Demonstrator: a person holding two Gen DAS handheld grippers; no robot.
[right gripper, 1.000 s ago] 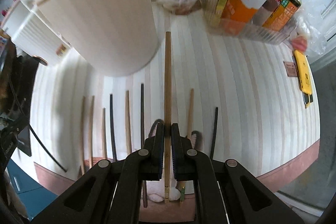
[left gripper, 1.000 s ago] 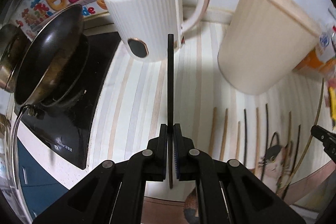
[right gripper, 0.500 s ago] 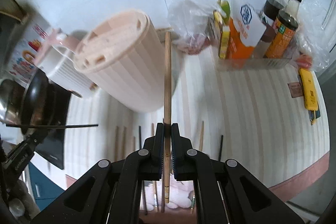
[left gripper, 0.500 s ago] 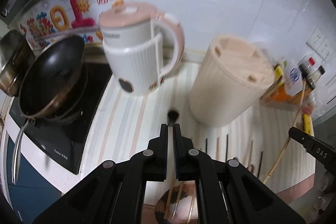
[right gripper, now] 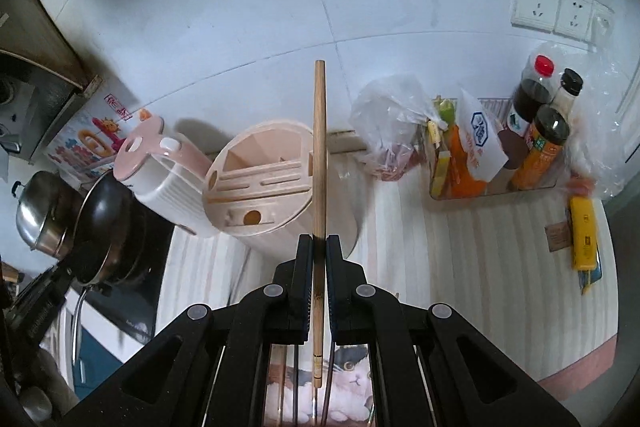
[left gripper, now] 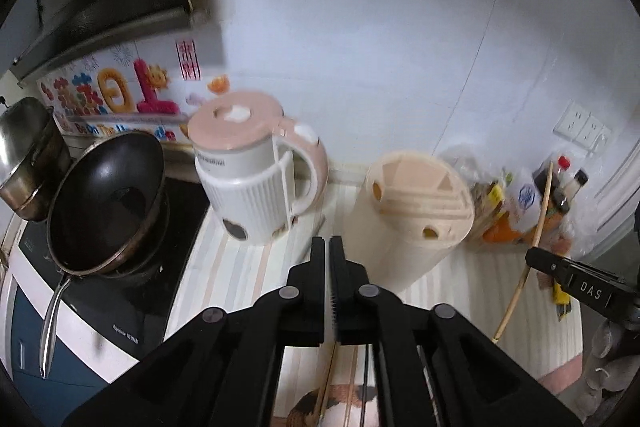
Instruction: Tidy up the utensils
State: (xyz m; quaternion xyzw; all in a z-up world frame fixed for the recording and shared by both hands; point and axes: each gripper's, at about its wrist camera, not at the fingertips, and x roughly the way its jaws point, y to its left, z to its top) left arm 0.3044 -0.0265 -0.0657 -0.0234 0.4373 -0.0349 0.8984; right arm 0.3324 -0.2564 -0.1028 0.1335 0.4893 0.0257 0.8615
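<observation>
Gripping the wooden chopstick (right gripper: 319, 155) tight in my right gripper (right gripper: 319, 241), I aim it at the slotted holder (right gripper: 256, 183) by the back edge of the counter (right gripper: 460, 247), probably to line up a slot. My left gripper (left gripper: 330, 243) has just been opening to a narrow gap, with nothing visible in it.
</observation>
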